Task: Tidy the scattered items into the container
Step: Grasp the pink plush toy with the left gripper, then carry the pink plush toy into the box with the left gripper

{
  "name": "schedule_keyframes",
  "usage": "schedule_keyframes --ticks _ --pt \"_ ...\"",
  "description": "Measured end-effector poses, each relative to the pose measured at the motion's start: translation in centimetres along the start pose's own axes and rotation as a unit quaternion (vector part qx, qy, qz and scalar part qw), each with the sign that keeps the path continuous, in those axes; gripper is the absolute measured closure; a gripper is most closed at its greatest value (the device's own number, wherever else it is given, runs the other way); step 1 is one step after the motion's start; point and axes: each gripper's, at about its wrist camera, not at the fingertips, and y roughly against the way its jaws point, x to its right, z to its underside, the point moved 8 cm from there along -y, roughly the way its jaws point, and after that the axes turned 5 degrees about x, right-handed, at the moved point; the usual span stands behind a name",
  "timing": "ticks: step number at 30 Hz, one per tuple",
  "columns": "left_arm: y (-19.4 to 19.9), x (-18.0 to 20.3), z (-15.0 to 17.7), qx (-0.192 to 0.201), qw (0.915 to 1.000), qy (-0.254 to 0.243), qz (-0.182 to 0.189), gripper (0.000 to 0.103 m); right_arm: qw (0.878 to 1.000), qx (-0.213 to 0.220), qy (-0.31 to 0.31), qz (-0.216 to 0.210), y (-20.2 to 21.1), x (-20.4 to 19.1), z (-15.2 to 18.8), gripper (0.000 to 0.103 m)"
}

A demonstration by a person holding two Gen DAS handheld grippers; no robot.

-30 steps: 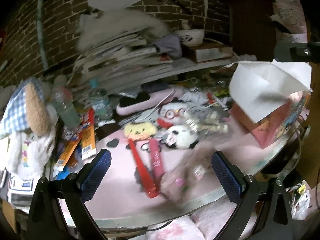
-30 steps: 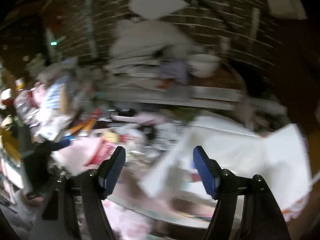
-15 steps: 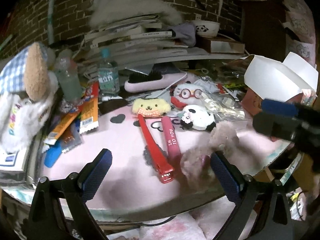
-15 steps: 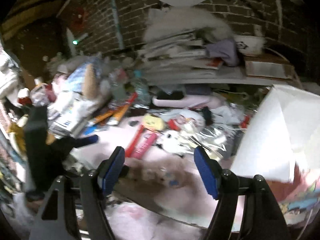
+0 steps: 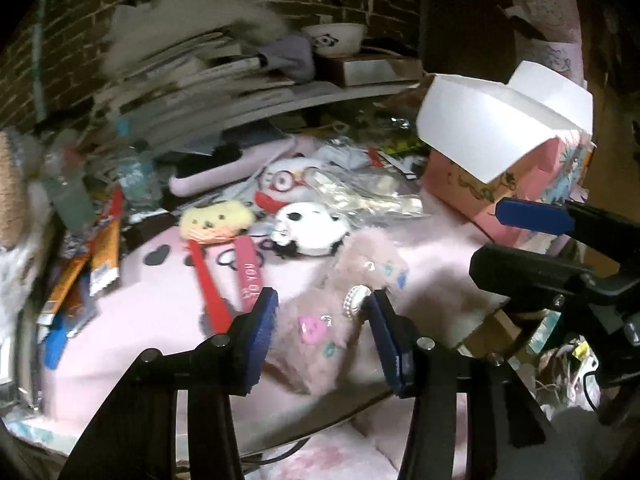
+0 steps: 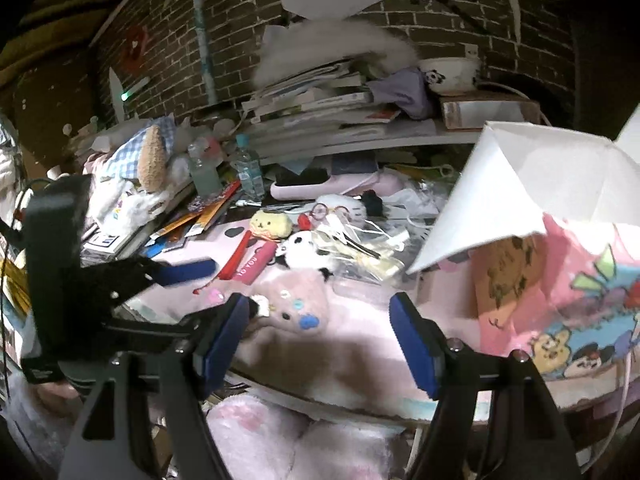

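Left gripper point(image 5: 322, 306) closing around fluffy pink pouch point(image 5: 344, 304), contact unclear, right gripper point(image 6: 320, 312) opening, empty.

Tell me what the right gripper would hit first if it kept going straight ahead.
Probably the bare pink mat just right of the fuzzy pink pouch; the right gripper, jaws opening, holds nothing. Depth is unclear.
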Motion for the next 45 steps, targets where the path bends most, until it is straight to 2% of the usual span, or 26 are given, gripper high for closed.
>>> schedule_keyframes --ticks 5,8,9,14,19,27,33,38,41,45 --pt "-0.6 0.5 0.7 -0.014 0.9998 -0.015 0.001 0.061 1.000 -0.003 -0.021 0.003 0.1 1.2 0.5 0.028" --pt "-0.8 0.6 1.1 -0.019 0.9997 -0.016 0.000 0.067 1.000 -0.005 -0.030 0.004 0.1 1.5 0.7 0.028" --pt "-1.0 0.6 1.3 -0.021 0.9996 -0.017 0.001 0.078 0.999 -0.005 -0.032 0.003 0.0 1.6 0.7 0.028" --pt "-1.1 0.9 1.5 -0.024 0.9994 -0.023 0.004 0.079 0.999 -0.006 -0.041 -0.003 -0.1 1.6 0.9 0.028" --pt "-0.9 0.9 1.3 -0.017 0.9996 -0.016 0.014 0.083 0.999 -0.007 -0.051 -0.006 -0.1 1.9 1.0 0.028" --pt "-0.3 0.3 0.2 -0.005 0.9998 -0.001 0.020 0.083 0.998 -0.001 -0.058 -0.006 -0.1 2.2 0.8 0.028" --pt "1.8 -0.9 -2.3 0.022 0.9992 0.017 0.027 0.083 0.998 -0.002 -0.060 -0.009 -0.3 2.2 0.8 0.028" --pt "4.5 -0.7 -5.4 0.055 0.9953 0.030 0.073 0.083 0.999 -0.012 -0.046 -0.007 -0.9 1.7 1.4 0.028" --pt "5.8 0.2 -8.3 0.076 0.9932 0.016 0.087 0.083 0.999 -0.020 -0.048 -0.012 -1.4 1.6 2.0 0.028" --pt "6.0 2.9 -12.5 0.089 0.9879 -0.016 0.126 0.083 0.998 -0.026 -0.049 -0.014 -1.8 1.5 2.5 0.028"
